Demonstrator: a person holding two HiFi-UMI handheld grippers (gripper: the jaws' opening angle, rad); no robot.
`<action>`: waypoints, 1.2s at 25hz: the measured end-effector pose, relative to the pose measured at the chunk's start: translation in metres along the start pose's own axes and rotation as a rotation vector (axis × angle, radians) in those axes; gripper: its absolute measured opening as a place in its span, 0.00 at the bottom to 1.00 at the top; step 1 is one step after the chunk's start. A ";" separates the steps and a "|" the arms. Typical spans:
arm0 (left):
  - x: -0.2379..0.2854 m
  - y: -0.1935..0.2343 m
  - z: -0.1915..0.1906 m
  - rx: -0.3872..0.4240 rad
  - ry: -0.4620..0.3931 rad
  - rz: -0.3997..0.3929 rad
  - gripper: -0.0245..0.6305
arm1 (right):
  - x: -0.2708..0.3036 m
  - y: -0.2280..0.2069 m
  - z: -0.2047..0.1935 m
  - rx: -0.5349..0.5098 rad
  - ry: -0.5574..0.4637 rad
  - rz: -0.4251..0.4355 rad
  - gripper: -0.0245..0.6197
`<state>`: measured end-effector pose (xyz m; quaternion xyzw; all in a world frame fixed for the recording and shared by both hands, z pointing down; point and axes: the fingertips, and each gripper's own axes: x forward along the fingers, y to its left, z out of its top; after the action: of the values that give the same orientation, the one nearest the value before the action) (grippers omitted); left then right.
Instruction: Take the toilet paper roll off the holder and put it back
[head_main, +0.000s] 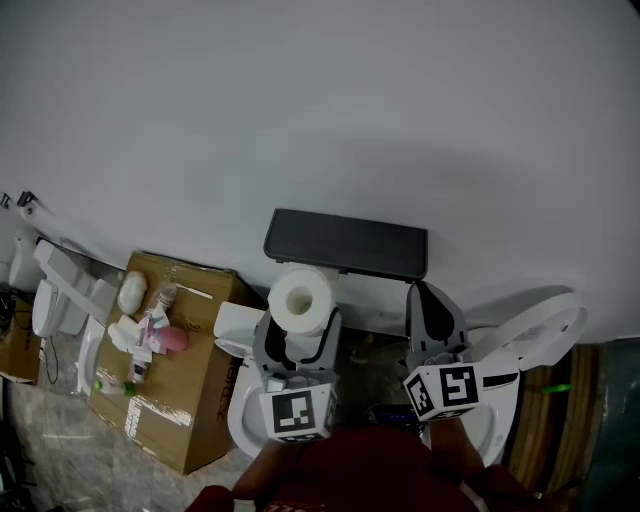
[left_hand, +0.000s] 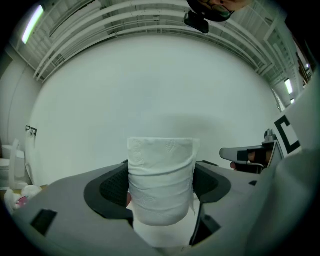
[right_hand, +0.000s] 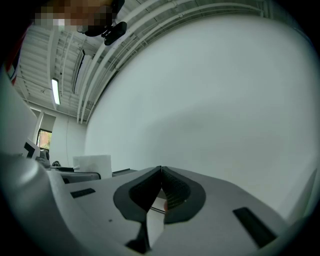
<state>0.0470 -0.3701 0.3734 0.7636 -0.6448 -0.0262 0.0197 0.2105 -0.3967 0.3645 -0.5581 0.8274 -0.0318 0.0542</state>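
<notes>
A white toilet paper roll (head_main: 302, 293) stands upright between the jaws of my left gripper (head_main: 300, 312), which is shut on it. In the left gripper view the roll (left_hand: 161, 179) fills the gap between the two black pads (left_hand: 112, 187) of the left gripper (left_hand: 161, 192). It is held just below a dark grey holder shelf (head_main: 345, 243) on the white wall. My right gripper (head_main: 428, 300) is to the right of the roll, shut with nothing in it; its pads meet at the tips (right_hand: 161, 172). The roll (right_hand: 92, 164) shows at the left of the right gripper view.
A cardboard box (head_main: 185, 400) with bottles and soft toys on top stands at the lower left. A white toilet (head_main: 535, 335) with its lid raised is under the right gripper. Another white fixture (head_main: 60, 295) stands far left. The wall (head_main: 330, 110) is bare.
</notes>
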 end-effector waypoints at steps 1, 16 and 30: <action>-0.001 -0.001 0.001 0.002 -0.004 -0.001 0.66 | -0.001 0.000 0.000 -0.001 0.000 0.000 0.07; 0.000 -0.002 -0.008 0.011 0.005 0.017 0.66 | 0.002 -0.001 -0.005 -0.002 0.014 0.021 0.07; 0.015 0.005 0.058 0.048 -0.105 0.035 0.66 | -0.003 -0.009 -0.005 0.020 0.003 0.001 0.07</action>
<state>0.0407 -0.3852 0.3152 0.7500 -0.6587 -0.0503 -0.0321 0.2191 -0.3967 0.3703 -0.5571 0.8274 -0.0411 0.0584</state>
